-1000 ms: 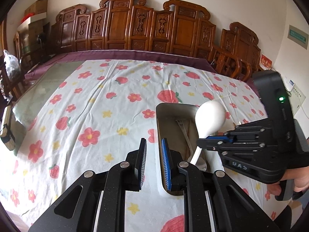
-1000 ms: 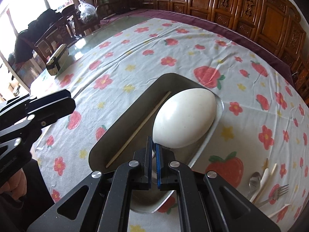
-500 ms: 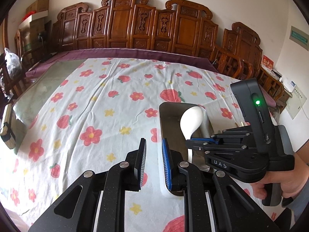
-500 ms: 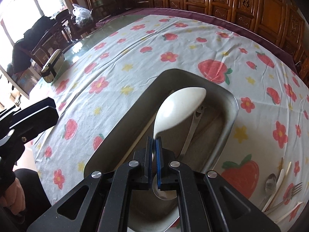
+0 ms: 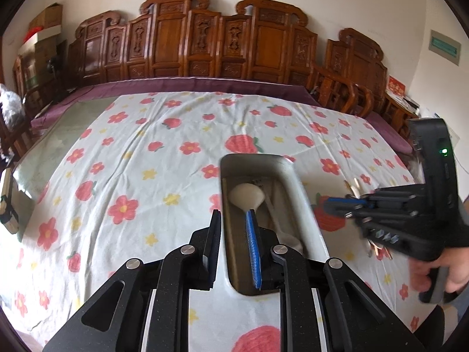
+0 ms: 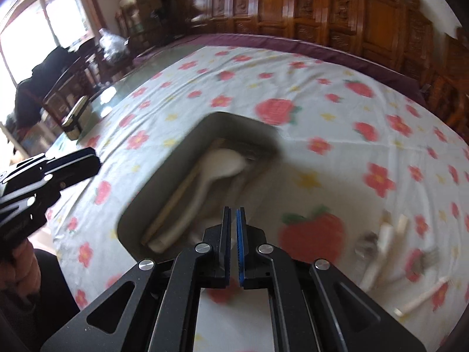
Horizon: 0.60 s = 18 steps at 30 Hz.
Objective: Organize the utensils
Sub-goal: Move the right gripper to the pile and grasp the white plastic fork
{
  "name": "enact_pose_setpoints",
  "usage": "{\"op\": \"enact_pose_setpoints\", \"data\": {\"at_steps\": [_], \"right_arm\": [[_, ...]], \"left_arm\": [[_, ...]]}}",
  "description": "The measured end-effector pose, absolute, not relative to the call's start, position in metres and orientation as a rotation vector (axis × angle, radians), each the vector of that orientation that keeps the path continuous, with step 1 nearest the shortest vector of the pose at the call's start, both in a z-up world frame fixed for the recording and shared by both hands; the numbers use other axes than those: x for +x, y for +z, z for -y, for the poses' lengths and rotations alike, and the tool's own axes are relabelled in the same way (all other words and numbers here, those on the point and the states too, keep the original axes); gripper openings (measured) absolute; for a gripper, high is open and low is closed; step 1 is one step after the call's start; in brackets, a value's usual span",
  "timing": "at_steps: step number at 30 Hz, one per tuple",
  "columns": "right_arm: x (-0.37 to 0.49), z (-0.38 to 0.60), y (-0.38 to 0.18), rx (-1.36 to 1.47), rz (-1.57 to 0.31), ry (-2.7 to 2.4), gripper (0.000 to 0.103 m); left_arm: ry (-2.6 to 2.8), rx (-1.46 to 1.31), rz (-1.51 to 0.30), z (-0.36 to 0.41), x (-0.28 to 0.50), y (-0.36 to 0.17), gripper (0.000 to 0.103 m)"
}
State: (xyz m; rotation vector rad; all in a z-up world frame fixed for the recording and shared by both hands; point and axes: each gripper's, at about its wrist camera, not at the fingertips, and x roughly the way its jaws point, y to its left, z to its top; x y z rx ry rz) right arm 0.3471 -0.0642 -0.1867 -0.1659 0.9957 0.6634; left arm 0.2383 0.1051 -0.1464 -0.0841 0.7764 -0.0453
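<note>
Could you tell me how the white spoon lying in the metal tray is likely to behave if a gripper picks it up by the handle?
The white spoon looks rigid, so it probably won't flex. Its broad bowl likely makes it top-heavy, so it may pivot between the pads. Its smooth surface may prove slippery against the metal tray.

A glass-topped table [image 5: 55,146] carries a white tablecloth printed with red flowers and strawberries [image 5: 140,176]. On the cloth rests a grey rectangular metal tray [image 6: 164,187]. Just beside it lies a loose cluster of white and metal utensils [image 6: 390,252]. A small dark box [image 6: 73,117] sits on the bare glass.
</note>
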Motion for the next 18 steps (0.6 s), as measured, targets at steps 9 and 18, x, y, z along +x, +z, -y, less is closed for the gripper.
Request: {"op": "enact_pose_setpoints", "data": {"at_steps": [9, 18], "right_arm": [[0.342, 0.195, -0.189, -0.103, -0.982, 0.407, 0.006], [0.359, 0.282, -0.226, -0.011, -1.028, 0.120, 0.030]], "left_arm": [[-0.143, -0.021, -0.782, -0.058, 0.232, -0.151, 0.026], [-0.218, 0.025, -0.802, -0.017, 0.225, -0.163, 0.029]]}}
